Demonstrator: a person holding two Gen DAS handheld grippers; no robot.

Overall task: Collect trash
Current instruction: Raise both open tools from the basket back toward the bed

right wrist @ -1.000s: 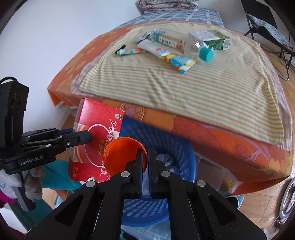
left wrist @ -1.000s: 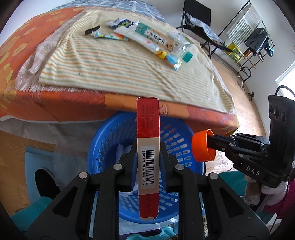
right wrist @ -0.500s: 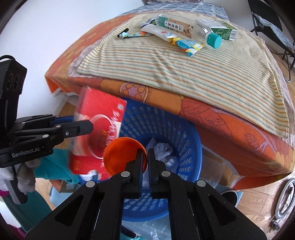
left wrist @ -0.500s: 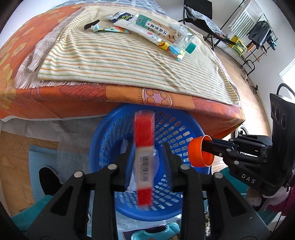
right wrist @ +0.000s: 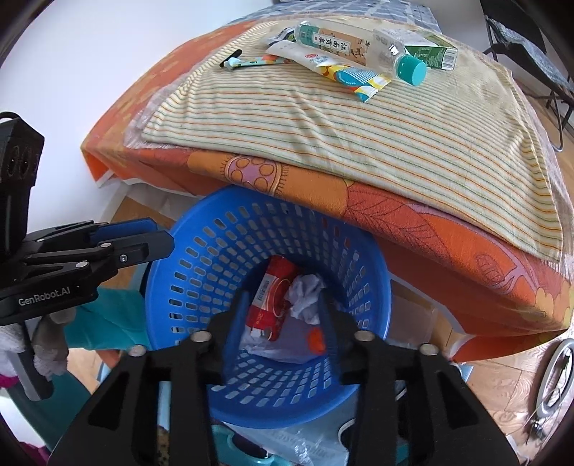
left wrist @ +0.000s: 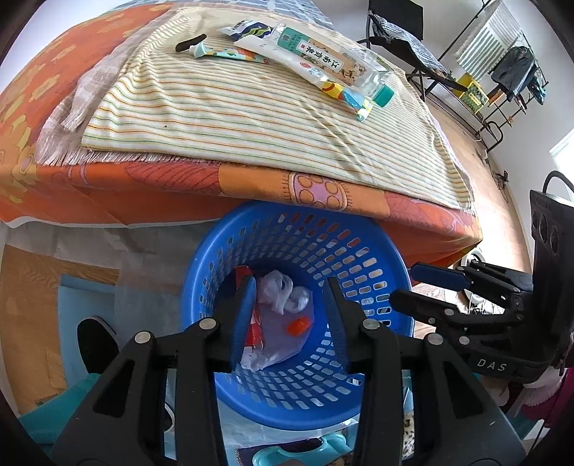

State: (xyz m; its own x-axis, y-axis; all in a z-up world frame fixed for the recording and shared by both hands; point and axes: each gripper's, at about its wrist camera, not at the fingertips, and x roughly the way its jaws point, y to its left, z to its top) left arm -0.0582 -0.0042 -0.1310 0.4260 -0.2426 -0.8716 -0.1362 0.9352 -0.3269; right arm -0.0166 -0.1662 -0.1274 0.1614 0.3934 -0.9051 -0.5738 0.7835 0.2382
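1. Step in hand: both of my grippers hang over the blue basket (left wrist: 297, 251), which stands on the floor, tucked partly under the table edge. My left gripper (left wrist: 292, 304) has its fingers spread wide with nothing between them; my right gripper (right wrist: 283, 315) is spread just as wide and also holds nothing.
2. Trash collected: the red box (right wrist: 272, 301) lies in the basket bottom beside crumpled white paper (right wrist: 305, 297); a small orange cap (left wrist: 298, 325) rests near them on what looks like a thin plastic bag, though the fingers hide part of it.
3. Trash remaining: a clear bottle (right wrist: 358, 46) with a teal cap, a green carton (right wrist: 436, 52), a white tube (right wrist: 333, 70) and a smaller tube (right wrist: 258, 61) with a black cap lie close together at the far side of the table.
4. Next move, as I judge it: lift both grippers clear of the basket rim, reach across to that far cluster, and close on one piece each. The bottle is round and may roll.
5. Surface: a striped cloth (left wrist: 251, 118) over an orange patterned cover (left wrist: 150, 182), soft and creased.
6. Room: wooden floor, a folding chair (left wrist: 398, 32), a clothes rack (left wrist: 502, 71) by the white wall.
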